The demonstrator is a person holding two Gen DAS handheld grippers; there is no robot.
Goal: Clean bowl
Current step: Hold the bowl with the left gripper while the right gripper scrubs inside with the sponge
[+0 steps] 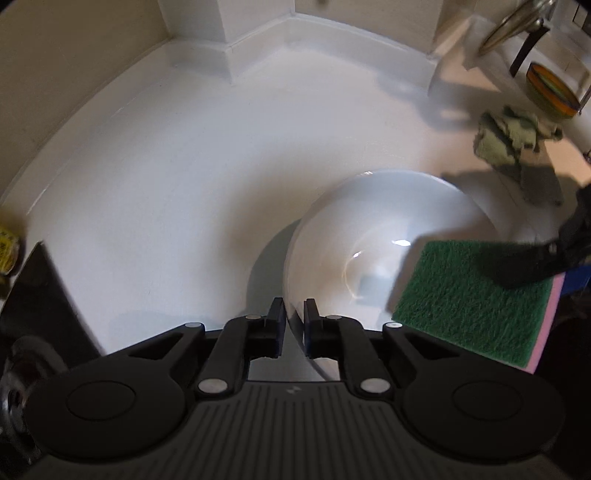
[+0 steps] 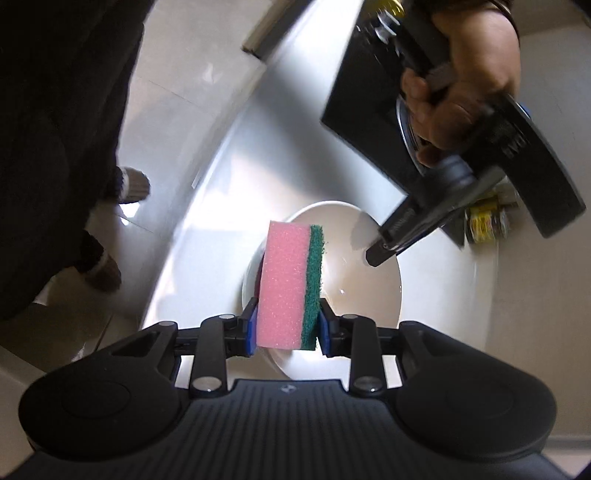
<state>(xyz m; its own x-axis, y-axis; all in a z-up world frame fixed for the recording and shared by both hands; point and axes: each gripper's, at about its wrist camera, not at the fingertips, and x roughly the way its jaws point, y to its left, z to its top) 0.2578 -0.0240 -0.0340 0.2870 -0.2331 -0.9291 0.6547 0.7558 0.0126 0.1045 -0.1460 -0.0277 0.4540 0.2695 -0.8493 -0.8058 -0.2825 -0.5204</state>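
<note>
A white bowl [image 1: 373, 236] rests on the white counter, tilted toward me. My left gripper [image 1: 294, 317] is shut on the bowl's near rim, one finger inside and one outside. In the right wrist view the same bowl [image 2: 354, 280] lies below, with the left gripper's fingers [image 2: 384, 247] on its far rim and a hand [image 2: 465, 85] on the handle. My right gripper [image 2: 286, 325] is shut on a pink and green sponge [image 2: 290, 284], held upright over the bowl. From the left wrist view, the sponge's green face [image 1: 469, 299] hangs at the bowl's right edge.
A crumpled green cloth [image 1: 513, 142] lies on the counter at the right, with an orange-rimmed dish [image 1: 552, 90] and a metal-rimmed lid [image 1: 513, 26] behind it. A yellow-labelled tin [image 2: 484, 221] stands beside the bowl. The person's slippered feet [image 2: 129, 184] stand on the floor at the left.
</note>
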